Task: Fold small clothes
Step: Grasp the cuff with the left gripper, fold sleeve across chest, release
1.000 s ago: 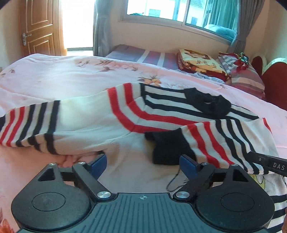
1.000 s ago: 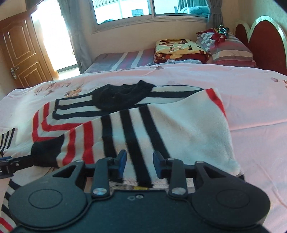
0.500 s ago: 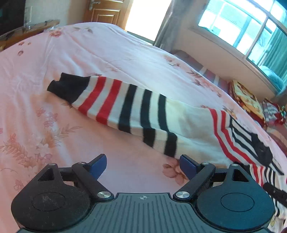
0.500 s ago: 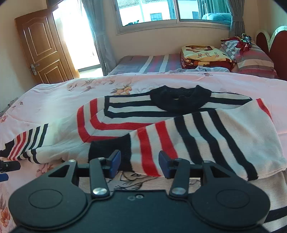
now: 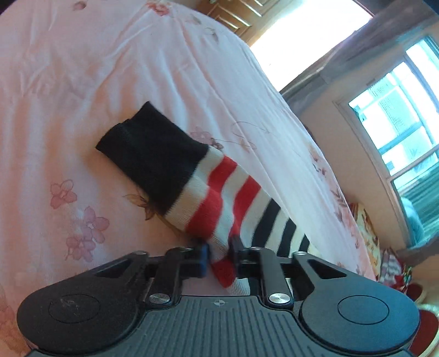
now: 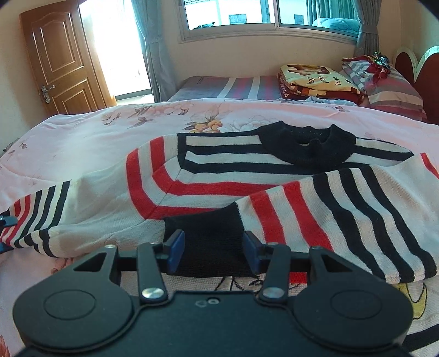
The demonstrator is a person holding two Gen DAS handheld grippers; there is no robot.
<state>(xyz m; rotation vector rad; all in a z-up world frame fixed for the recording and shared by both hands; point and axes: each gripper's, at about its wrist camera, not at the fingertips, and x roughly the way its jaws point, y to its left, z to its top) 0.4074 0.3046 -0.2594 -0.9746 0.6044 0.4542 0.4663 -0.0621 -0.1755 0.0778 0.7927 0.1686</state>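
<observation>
A small striped sweater [image 6: 219, 170], white with red and black bands and a black collar, lies on the pink floral bedspread [image 6: 82, 129]. Its right sleeve is folded across the body, black cuff [image 6: 211, 233] toward me. My right gripper [image 6: 212, 248] is open, its jaws on either side of that cuff. My left gripper [image 5: 219, 251] is shut on the left sleeve [image 5: 219, 203] at its red and white bands, just behind the black cuff [image 5: 153, 159]. The left gripper's tip [image 6: 6, 219] shows at the left edge of the right wrist view.
Folded blankets [image 6: 315, 79] and striped pillows [image 6: 389, 85] lie at the head of the bed by a red headboard [image 6: 417, 66]. A window [image 6: 269, 13] and a wooden door [image 6: 57, 57] stand beyond the bed.
My left gripper swung out to the left sleeve and shut on it near the cuff. My right gripper drew back along the folded right sleeve to its black cuff and opened wider.
</observation>
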